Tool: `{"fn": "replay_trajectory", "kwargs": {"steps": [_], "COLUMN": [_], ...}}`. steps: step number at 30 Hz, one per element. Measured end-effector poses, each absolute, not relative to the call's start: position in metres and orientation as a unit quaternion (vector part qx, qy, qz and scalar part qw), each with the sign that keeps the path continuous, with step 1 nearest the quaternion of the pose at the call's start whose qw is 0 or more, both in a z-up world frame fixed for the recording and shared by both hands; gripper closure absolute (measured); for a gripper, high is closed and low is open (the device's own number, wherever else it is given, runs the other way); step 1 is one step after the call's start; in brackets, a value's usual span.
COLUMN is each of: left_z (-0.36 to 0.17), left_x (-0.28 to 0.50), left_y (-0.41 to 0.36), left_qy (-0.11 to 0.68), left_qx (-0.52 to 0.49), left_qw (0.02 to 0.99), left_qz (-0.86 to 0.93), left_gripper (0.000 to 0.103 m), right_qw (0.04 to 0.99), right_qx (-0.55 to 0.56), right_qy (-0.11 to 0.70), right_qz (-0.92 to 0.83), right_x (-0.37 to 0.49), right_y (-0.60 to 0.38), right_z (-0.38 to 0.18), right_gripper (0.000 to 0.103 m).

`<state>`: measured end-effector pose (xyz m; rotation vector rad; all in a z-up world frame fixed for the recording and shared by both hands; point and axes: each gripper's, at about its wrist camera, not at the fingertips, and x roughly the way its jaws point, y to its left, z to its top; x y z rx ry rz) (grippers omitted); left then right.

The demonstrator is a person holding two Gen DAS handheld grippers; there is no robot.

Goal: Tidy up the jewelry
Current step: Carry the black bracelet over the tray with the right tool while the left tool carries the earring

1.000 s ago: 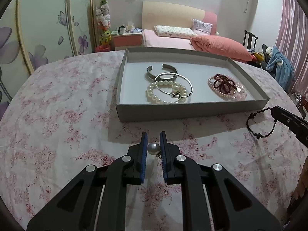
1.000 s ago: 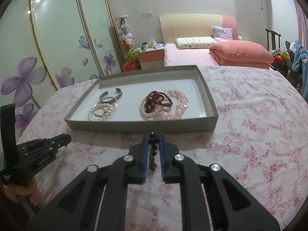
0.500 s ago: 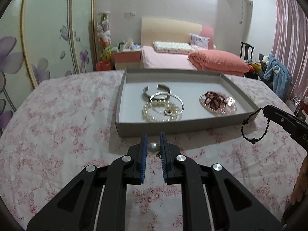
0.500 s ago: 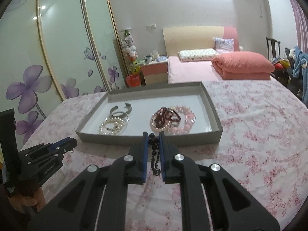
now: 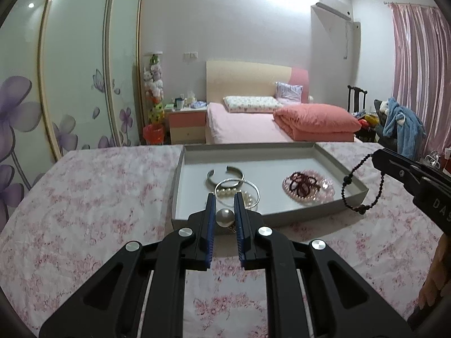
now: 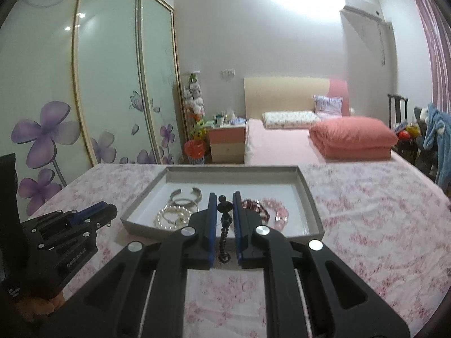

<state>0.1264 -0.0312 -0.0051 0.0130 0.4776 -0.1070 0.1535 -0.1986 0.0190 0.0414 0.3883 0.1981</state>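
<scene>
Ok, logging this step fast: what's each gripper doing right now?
Left gripper: closed on a pearl earring.
Right gripper: closed on a dark bead bracelet, which hangs below the jaws.

Both claws have risen off the flowered bench (image 5: 93, 197) and tipped up toward level, so more of the room shows and the tray (image 5: 349, 181) sits lower and flatter in each view. The left claw (image 5: 225, 205) has carried its pearl (image 5: 224, 217) up to the tray's near wall. The right claw (image 6: 224, 205) has lifted the dark bead string (image 6: 224, 233), which hangs clear of the cloth.
</scene>
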Motion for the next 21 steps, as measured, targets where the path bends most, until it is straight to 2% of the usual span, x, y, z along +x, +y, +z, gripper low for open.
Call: {"fn": "replay_trajectory", "kwargs": {"steps": [21], "left_z": [0.003], "left_x": [0.139], "left_y": [-0.039], "left_qy": [0.204], "left_qx": [0.007], "left_qw": [0.977], "left_qz": [-0.062], "left_gripper": [0.089], "right_qw": [0.986], "right_qx": [0.017], "right_qy": [0.151], "right_qz": [0.074], "right_x": [0.167], "right_y": [-0.196], "right_z": [0.033], "right_gripper": [0.091]}}
